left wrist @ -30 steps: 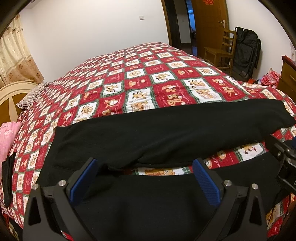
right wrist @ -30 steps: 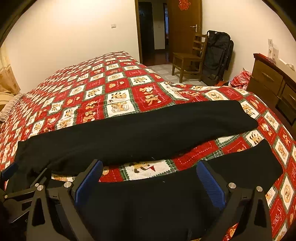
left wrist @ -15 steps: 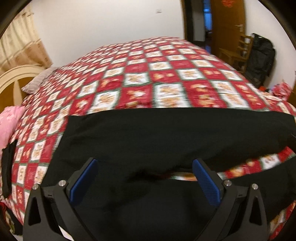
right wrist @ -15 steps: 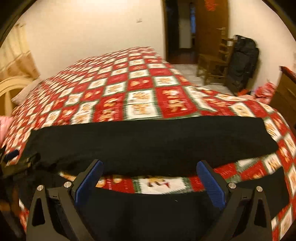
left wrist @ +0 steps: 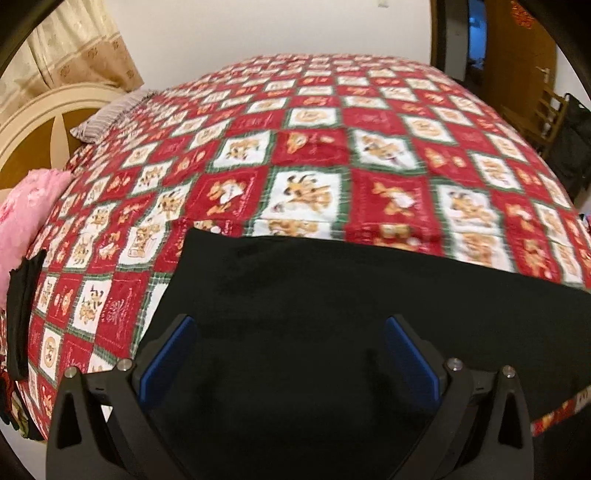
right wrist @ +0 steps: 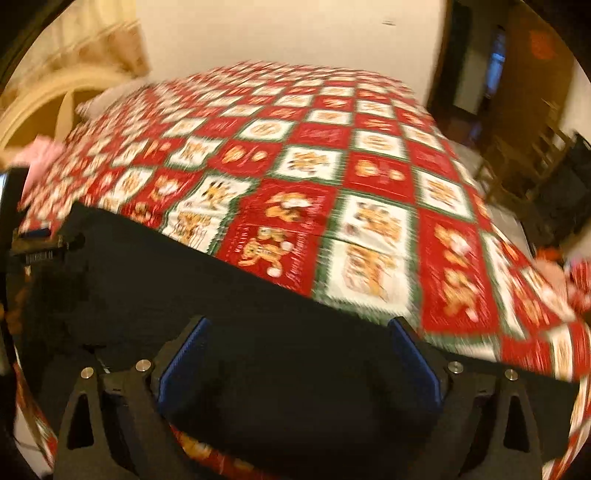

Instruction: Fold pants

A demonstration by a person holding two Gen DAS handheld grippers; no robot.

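Lying flat on the red-and-white patchwork bedspread [left wrist: 314,155], the black fabric pants [left wrist: 332,295] sit beneath both spread tongs: left tongs [left wrist: 288,354], right tongs [right wrist: 299,358].

Nothing legible: lettering on the bedspread [right wrist: 273,240] and the door's red ornament [left wrist: 521,16] is too blurred.

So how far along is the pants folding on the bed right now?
Early. The black pants lie spread across the checkered quilt, and no finished fold shows. Left gripper and right gripper hang open over the cloth, gripping nothing. Every fold is left.
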